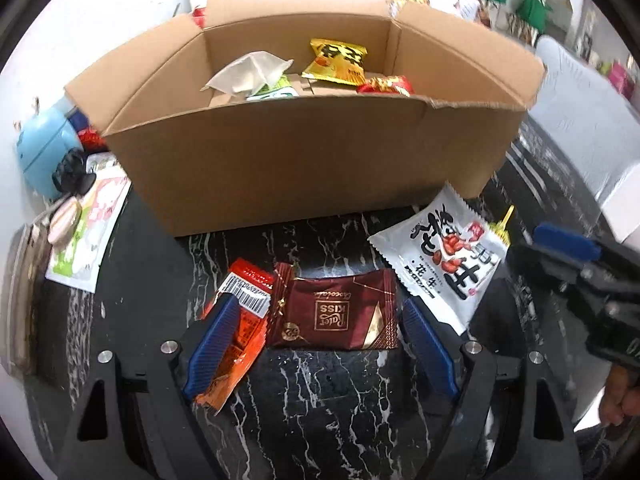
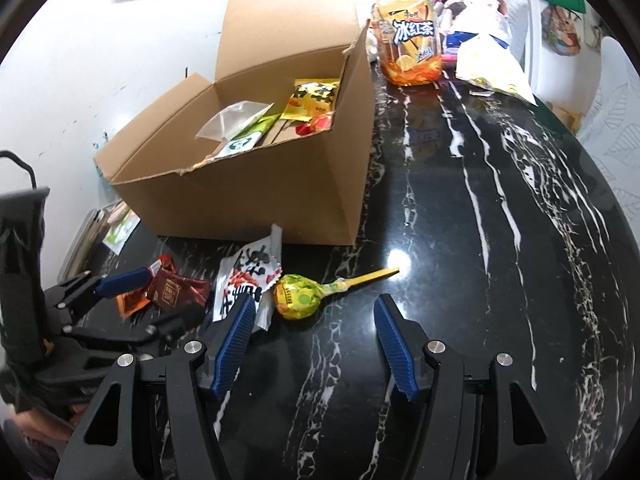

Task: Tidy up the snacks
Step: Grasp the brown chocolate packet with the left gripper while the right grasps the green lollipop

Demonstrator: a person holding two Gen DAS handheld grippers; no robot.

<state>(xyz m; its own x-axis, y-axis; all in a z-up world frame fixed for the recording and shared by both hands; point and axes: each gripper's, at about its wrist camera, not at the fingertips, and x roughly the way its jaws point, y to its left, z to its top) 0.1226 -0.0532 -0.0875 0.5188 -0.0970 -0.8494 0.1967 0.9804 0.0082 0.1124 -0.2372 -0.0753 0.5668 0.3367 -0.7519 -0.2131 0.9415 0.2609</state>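
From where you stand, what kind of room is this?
Probably a home kitchen or dining spot: a black marble-look table against a white wall, an iced tea bottle at the back, and a cardboard box of snack packets.

Matt cardboard box, glossy marble-look tabletop.

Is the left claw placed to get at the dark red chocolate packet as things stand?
Probably yes. The left claw is open with the chocolate packet flat between its fingers; only the orange packet beside it lies under one finger and might get pinched too.
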